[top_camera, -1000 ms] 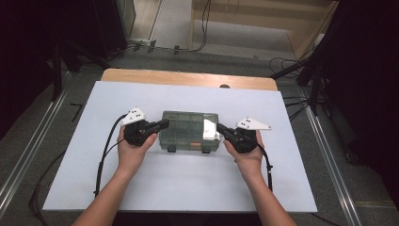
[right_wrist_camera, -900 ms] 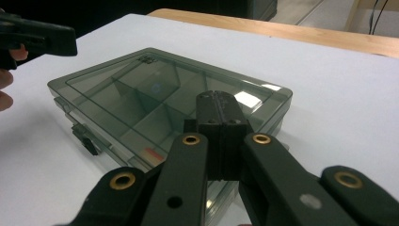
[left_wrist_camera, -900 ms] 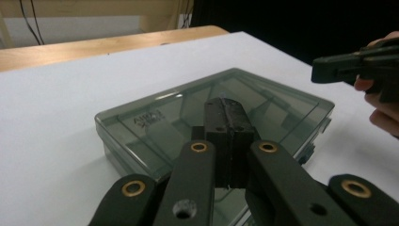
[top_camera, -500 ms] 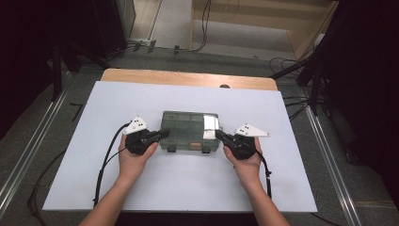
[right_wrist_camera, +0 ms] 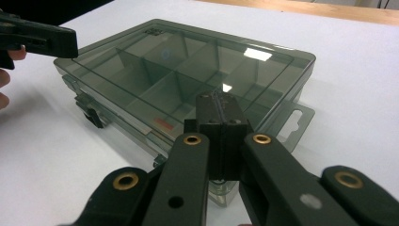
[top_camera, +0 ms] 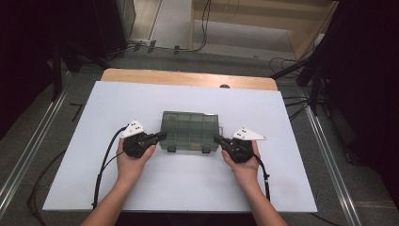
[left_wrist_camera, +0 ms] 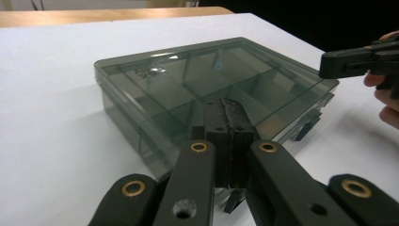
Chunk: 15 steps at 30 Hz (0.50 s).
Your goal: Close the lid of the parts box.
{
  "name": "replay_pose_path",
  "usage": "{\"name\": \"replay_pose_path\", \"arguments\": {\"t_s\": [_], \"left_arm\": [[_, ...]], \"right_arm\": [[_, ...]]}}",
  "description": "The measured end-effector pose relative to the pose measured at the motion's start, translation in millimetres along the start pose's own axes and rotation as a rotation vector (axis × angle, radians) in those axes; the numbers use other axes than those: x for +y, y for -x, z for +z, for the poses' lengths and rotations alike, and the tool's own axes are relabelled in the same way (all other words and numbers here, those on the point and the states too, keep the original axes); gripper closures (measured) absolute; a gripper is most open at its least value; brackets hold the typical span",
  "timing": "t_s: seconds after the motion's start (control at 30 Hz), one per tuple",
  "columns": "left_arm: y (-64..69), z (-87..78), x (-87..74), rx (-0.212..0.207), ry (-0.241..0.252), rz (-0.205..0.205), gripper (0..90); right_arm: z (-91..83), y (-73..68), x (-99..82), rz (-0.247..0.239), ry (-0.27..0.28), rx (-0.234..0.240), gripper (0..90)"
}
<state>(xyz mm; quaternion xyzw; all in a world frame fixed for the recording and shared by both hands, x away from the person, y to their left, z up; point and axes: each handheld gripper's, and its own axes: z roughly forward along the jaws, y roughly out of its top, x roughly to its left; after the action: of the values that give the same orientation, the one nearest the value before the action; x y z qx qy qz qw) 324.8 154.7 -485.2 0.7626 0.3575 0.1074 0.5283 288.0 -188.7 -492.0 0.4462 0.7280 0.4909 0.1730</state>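
Note:
A smoky see-through compartment box (top_camera: 190, 131) lies flat with its lid down in the middle of the white table (top_camera: 188, 188); two latches face the person. My left gripper (top_camera: 162, 136) is shut, its tip at the box's front left corner. My right gripper (top_camera: 217, 139) is shut too, at the front right corner. In the left gripper view the closed jaws point over the box (left_wrist_camera: 202, 84), with the right gripper (left_wrist_camera: 357, 63) beyond it. In the right gripper view the shut tips (right_wrist_camera: 219, 101) overlap the box (right_wrist_camera: 188, 70). Whether either tip touches the box I cannot tell.
A wooden strip (top_camera: 188, 77) runs along the table's far edge. Black cables (top_camera: 106, 160) trail from each gripper toward the person. Metal rails (top_camera: 28, 160) flank the table on the floor, with dark stands and cables behind.
Both grippers have drawn back toward the person, from the box's sides to its front corners. The box has stayed put.

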Motion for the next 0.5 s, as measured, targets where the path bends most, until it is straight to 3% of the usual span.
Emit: {"name": "replay_pose_path", "arguments": {"t_s": [0.17,0.33,0.5], "left_arm": [[-2.0,-0.1,-2.7,0.001,-0.005,-0.012,90.0],[-3.6,1.6,-5.0,-0.013,-0.013,-0.049,90.0],[-4.4,4.0,-8.4,-0.015,-0.026,-0.051,90.0]], "right_arm": [[2.9,-0.7,-4.1,0.001,-0.013,-0.007,88.1],[6.3,-3.4,-7.4,-0.004,-0.017,-0.01,88.0],[8.0,-3.2,-9.9,-0.005,-0.014,-0.006,88.0]]}}
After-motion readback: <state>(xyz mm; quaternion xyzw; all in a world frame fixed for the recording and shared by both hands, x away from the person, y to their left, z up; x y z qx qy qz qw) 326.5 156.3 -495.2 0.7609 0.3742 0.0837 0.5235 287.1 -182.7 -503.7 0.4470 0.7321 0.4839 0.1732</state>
